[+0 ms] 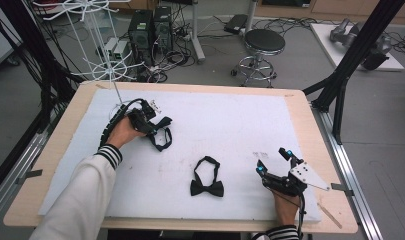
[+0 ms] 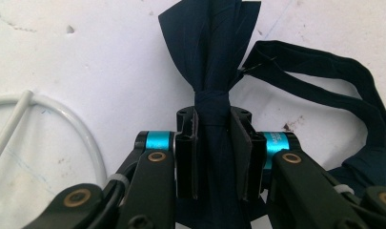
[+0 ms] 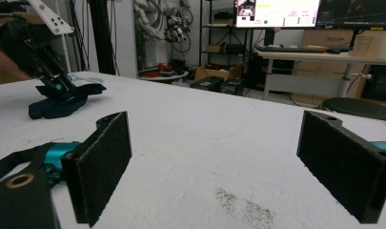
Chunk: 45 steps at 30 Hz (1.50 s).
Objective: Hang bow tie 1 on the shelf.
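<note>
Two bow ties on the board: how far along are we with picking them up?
Done: the left gripper has shut on the navy bow tie at its centre knot, beside the white wire stand.
In hand: that tie looks pinched but still lying on the white board.
Left: the black bow tie lies untouched mid-board; the right gripper rests open and empty nearby.

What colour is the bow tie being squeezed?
Dark navy blue bow tie, clearest in the left gripper view.
</note>
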{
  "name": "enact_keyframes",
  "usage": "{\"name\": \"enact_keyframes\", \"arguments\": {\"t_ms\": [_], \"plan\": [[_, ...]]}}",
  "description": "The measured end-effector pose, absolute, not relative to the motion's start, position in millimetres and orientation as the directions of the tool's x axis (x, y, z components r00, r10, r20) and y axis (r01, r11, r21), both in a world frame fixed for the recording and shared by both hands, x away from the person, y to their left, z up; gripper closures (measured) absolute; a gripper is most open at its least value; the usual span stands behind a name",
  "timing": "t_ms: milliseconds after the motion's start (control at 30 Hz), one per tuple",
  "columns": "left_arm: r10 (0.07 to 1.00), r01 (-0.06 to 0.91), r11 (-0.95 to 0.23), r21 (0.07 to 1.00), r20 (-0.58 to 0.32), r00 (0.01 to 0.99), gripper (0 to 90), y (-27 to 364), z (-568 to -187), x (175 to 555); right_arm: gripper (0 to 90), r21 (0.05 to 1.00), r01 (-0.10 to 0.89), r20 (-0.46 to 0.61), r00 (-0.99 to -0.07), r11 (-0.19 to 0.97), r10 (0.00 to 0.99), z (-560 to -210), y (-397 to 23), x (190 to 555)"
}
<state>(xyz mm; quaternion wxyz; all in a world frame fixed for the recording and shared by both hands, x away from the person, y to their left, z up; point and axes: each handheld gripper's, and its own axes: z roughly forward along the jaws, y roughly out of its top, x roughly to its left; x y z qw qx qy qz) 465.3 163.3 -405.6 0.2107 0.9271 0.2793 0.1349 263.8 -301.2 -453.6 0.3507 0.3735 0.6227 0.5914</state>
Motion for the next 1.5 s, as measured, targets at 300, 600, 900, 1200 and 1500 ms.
{"name": "enact_keyframes", "arguments": {"t_ms": [300, 600, 900, 1200, 1500], "plan": [[0.589, 0.442, -0.722, 0.533, 0.138, 0.796, 74.0, 168, -397, 454, 10.7, 0.998, 0.051, 0.003, -0.474, 0.024, 0.880, -454, -301, 264], [0.600, 0.407, -0.681, 0.609, 0.145, 0.787, 74.0, 178, -388, 438, 10.7, 0.998, 0.050, 0.001, -0.473, 0.025, 0.881, -454, -301, 264], [0.609, 0.384, -0.654, 0.651, 0.153, 0.779, 74.0, 183, -380, 424, 10.7, 0.998, 0.048, -0.003, -0.473, 0.029, 0.881, -454, -301, 264], [0.624, 0.353, -0.609, 0.711, 0.155, 0.766, 74.0, 191, -371, 408, 10.7, 0.998, 0.049, -0.004, -0.476, 0.031, 0.880, -454, -301, 264], [0.640, 0.335, -0.559, 0.758, 0.137, 0.756, 74.0, 202, -362, 397, 10.7, 0.998, 0.042, -0.011, -0.474, 0.036, 0.880, -454, -301, 264]]}}
